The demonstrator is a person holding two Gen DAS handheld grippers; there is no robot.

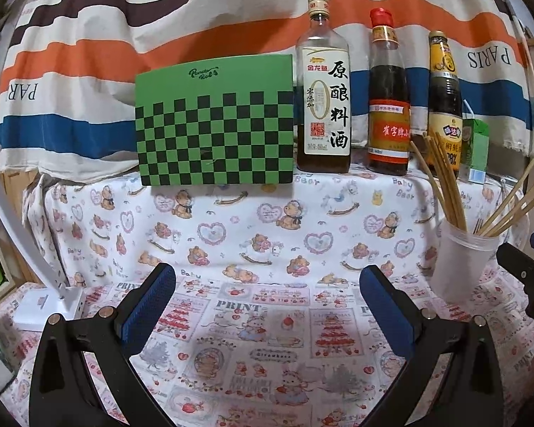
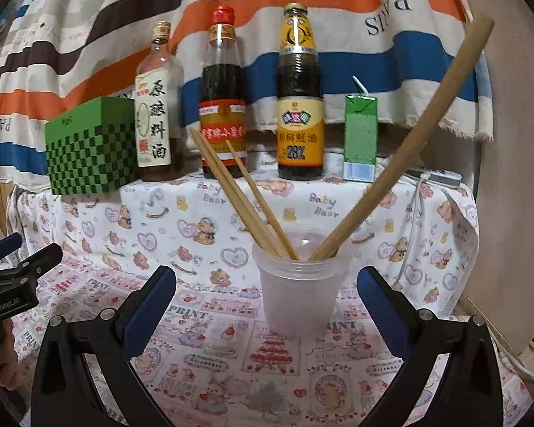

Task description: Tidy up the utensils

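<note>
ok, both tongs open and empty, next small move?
Probably none beyond backing away: the chopsticks already stand in the plastic cup, and no loose utensil shows on the cloth. The right tongs and left tongs are open and hold nothing.

Sauce bottles: three, namely a cooking wine bottle [image 2: 158,106], a red-capped bottle [image 2: 223,99] and an oyster sauce bottle [image 2: 299,99]. Translucent plastic cup [image 2: 299,295]: one. Bamboo chopsticks [image 2: 238,195] in the cup: exact count cannot be told. Green checkered box [image 2: 89,149]: one. Green drink carton [image 2: 360,138]: one.
</note>
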